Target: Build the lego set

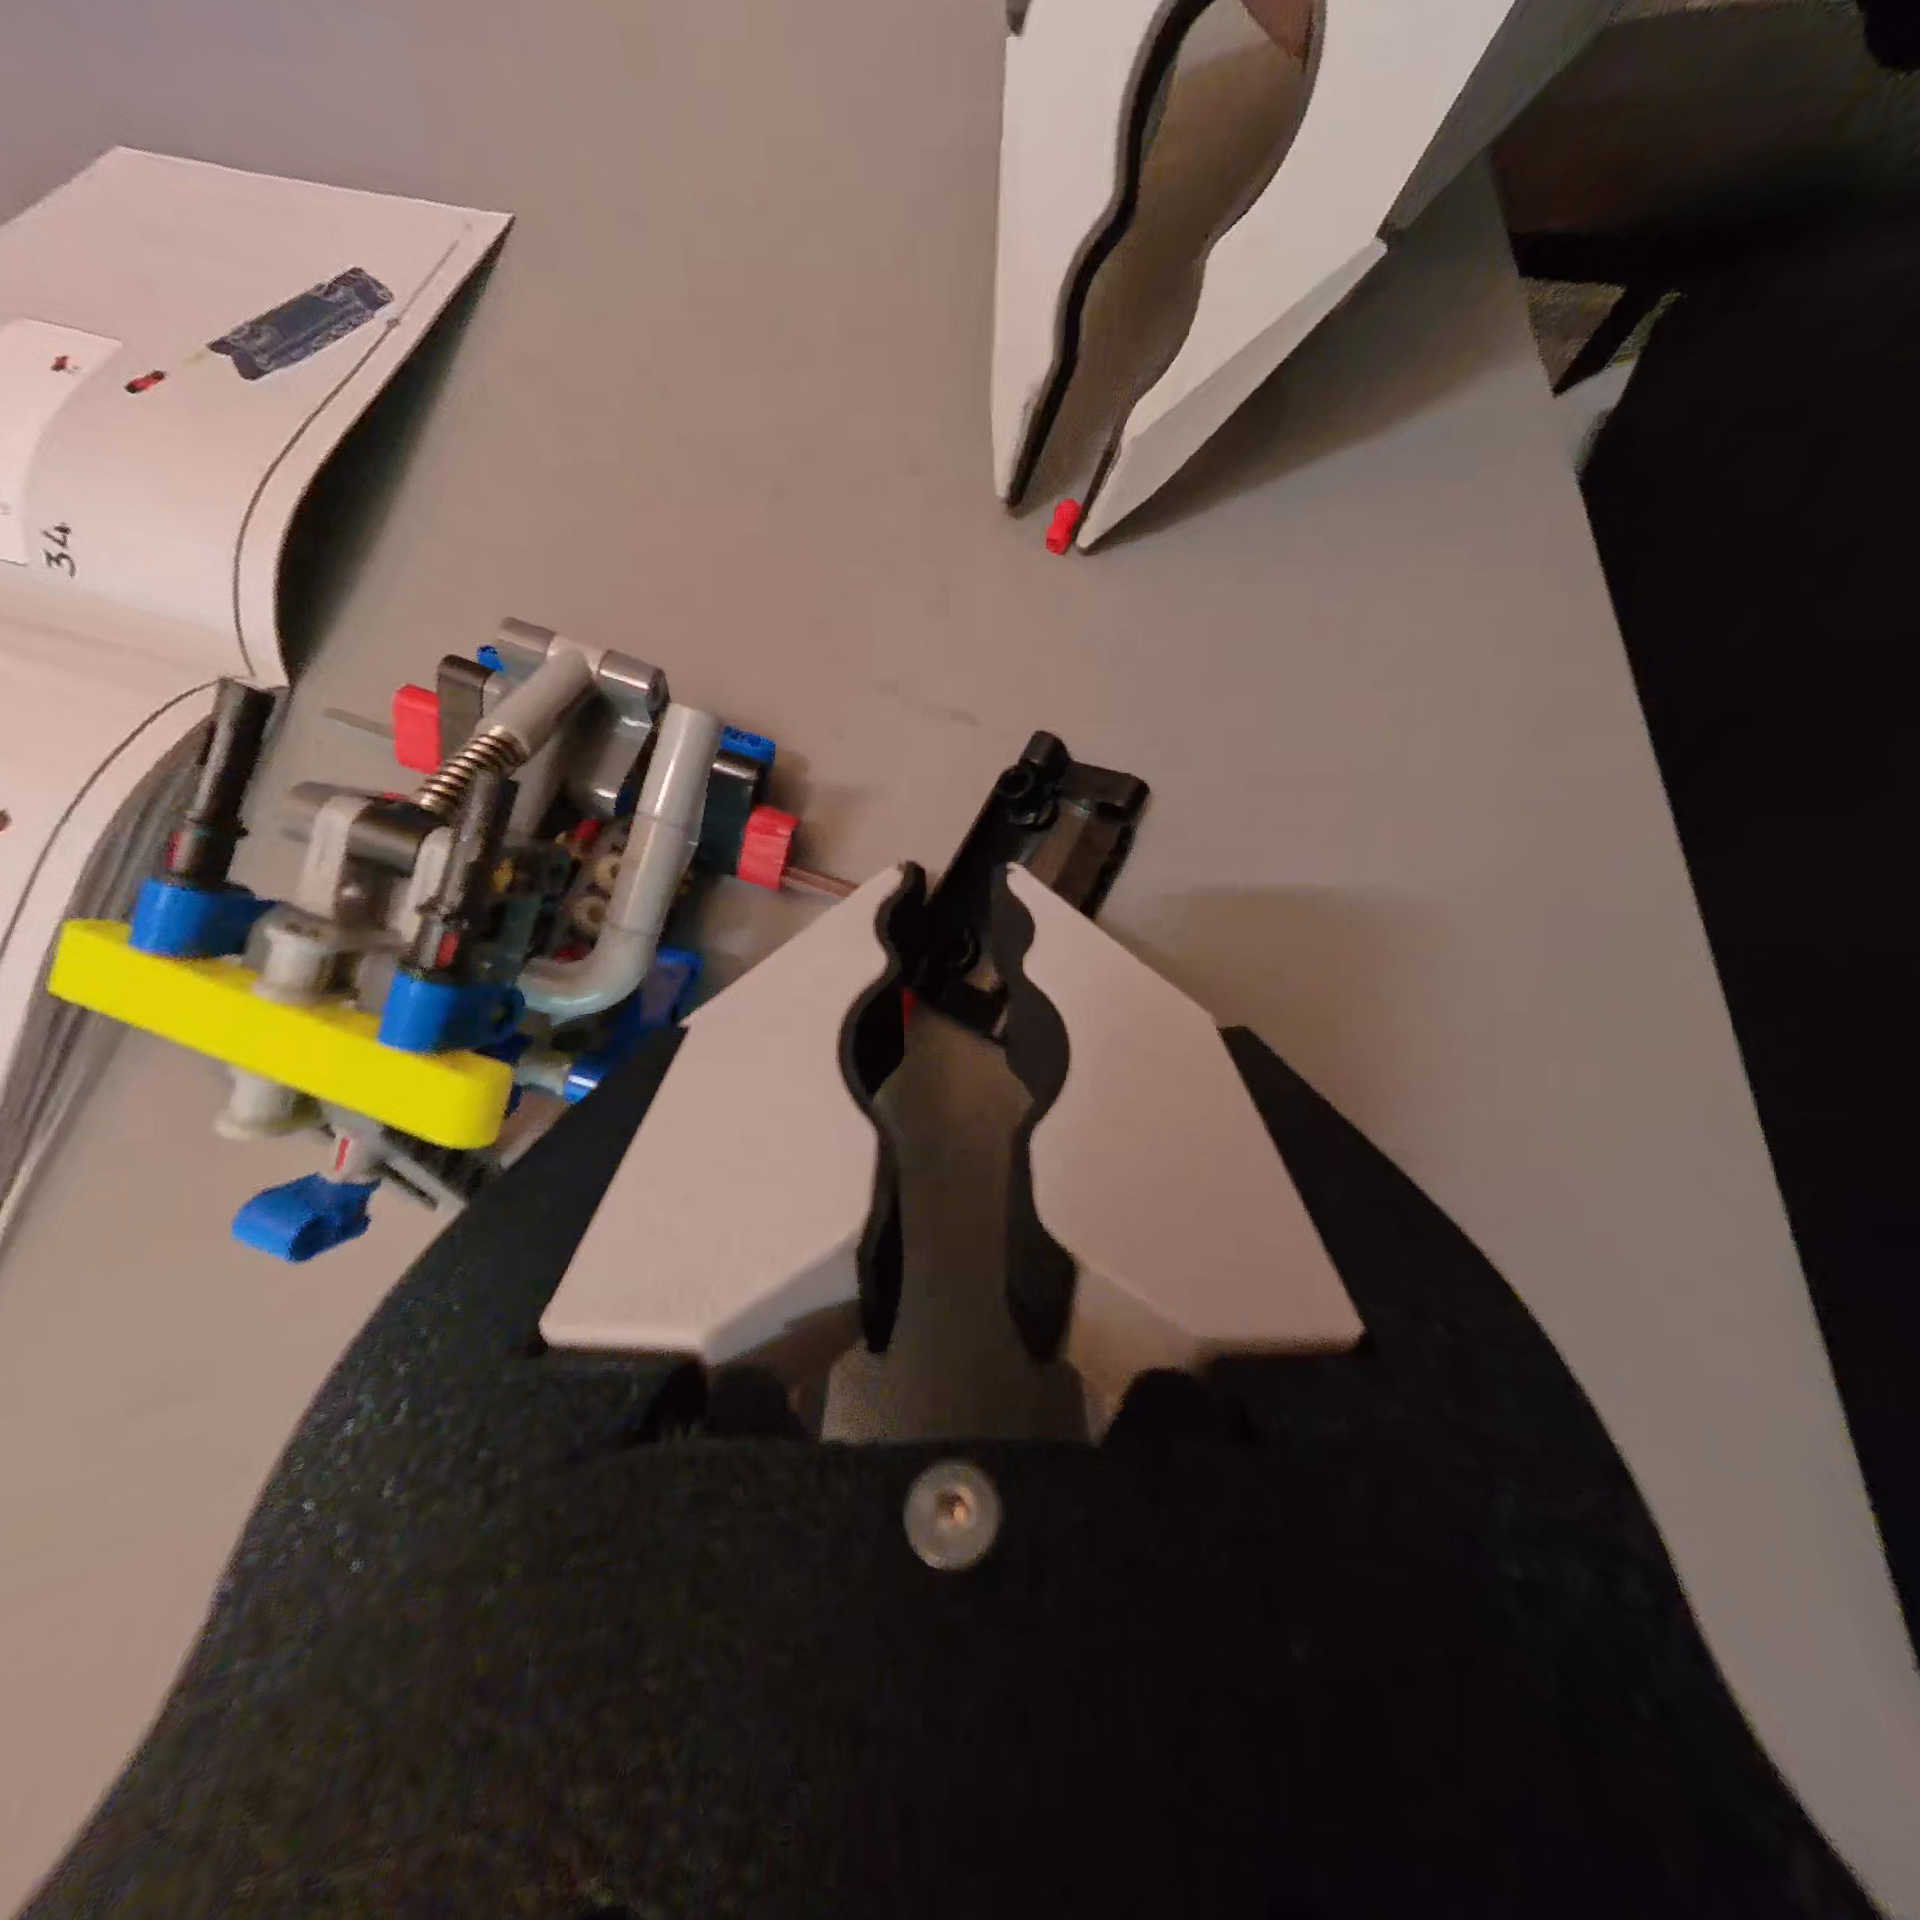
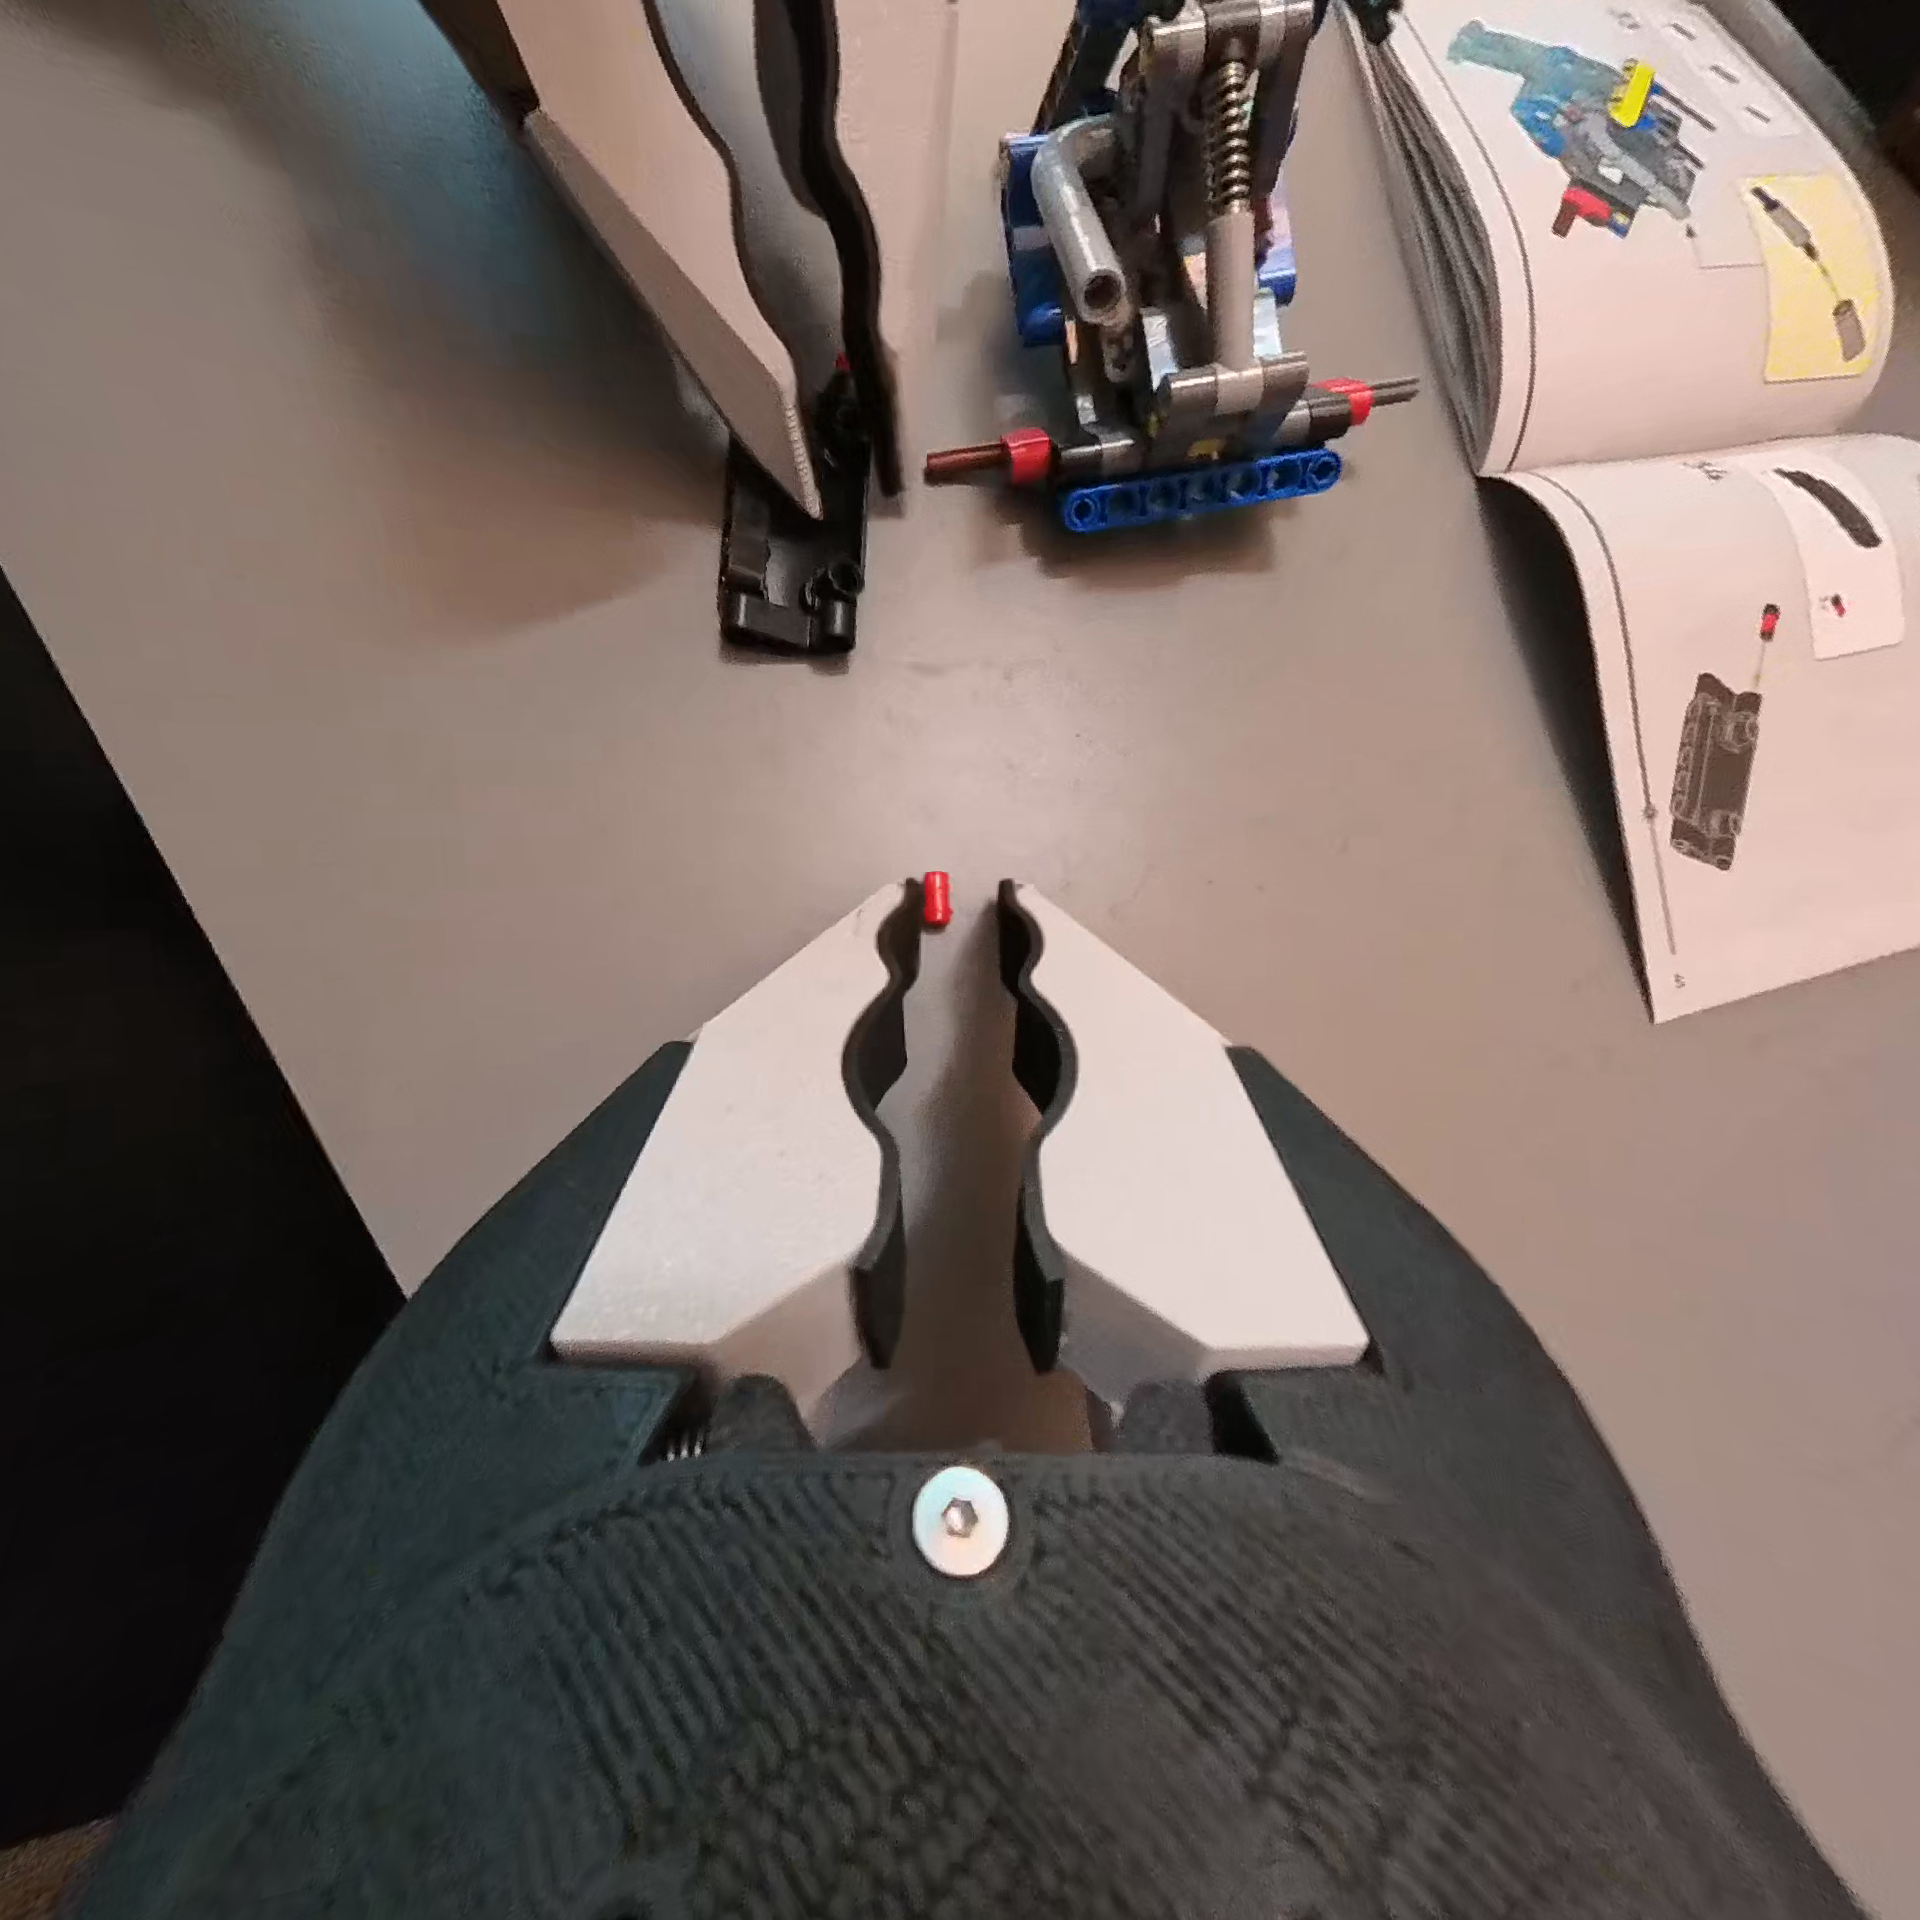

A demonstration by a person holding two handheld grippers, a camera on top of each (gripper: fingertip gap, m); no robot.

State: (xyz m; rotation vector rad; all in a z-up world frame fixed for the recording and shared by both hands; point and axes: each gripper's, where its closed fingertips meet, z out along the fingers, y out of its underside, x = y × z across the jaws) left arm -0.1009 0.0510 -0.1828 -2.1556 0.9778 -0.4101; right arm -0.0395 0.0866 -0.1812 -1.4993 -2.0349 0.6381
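My left gripper (image 1: 961, 883) is shut on a black panel piece (image 1: 1081, 821) whose far end rests on the grey table. It shows in the right wrist view too (image 2: 842, 457), with the panel (image 2: 790, 582) under its tips. My right gripper (image 2: 953, 894) is open, tips low at the table. A small red pin (image 2: 935, 899) lies between its pads, close to the left pad with a clear gap to the right pad. The left wrist view shows that gripper (image 1: 1049, 514) with the pin (image 1: 1062, 523) at its tips.
A part-built brick model (image 1: 468, 883) in grey, blue, yellow and red, with a spring, stands left of the panel; it also shows in the right wrist view (image 2: 1174, 312). An open instruction booklet (image 2: 1662, 312) lies beyond it. The table edge (image 2: 208, 935) drops to dark floor. One gripper's finger ends stand about 8 centimeters off the other's.
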